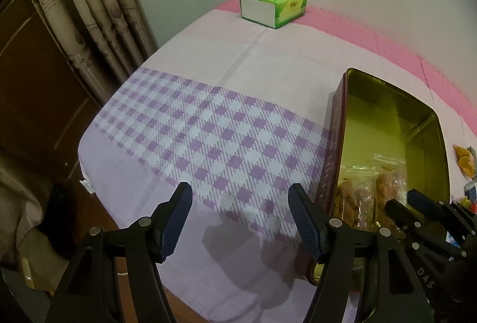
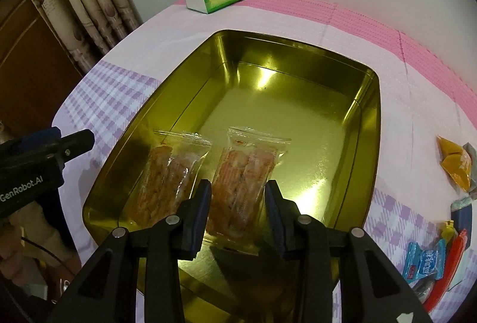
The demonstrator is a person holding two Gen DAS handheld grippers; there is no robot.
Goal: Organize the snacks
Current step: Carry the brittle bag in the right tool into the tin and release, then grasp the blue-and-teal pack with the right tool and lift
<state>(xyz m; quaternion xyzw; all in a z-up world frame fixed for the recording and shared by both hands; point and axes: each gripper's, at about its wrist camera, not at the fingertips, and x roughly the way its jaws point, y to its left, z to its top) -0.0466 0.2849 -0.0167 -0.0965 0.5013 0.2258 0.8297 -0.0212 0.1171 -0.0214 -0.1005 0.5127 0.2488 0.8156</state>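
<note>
Meanwhile, the right tongs [image 2: 238, 197] hung over the near end of the gold tin [image 2: 369, 126], its pads either side of a clear snack packet [image 2: 241, 177] lying on the tin's floor; whether they pressed it I cannot tell. Just left of that lay a second packet [image 2: 167, 171]. The left tongs [image 1: 240, 218] stood open and empty over the checked cloth [image 1: 208, 126], the tin just to their right. Loose snacks [image 2: 429, 260] lay right of the tin.
</note>
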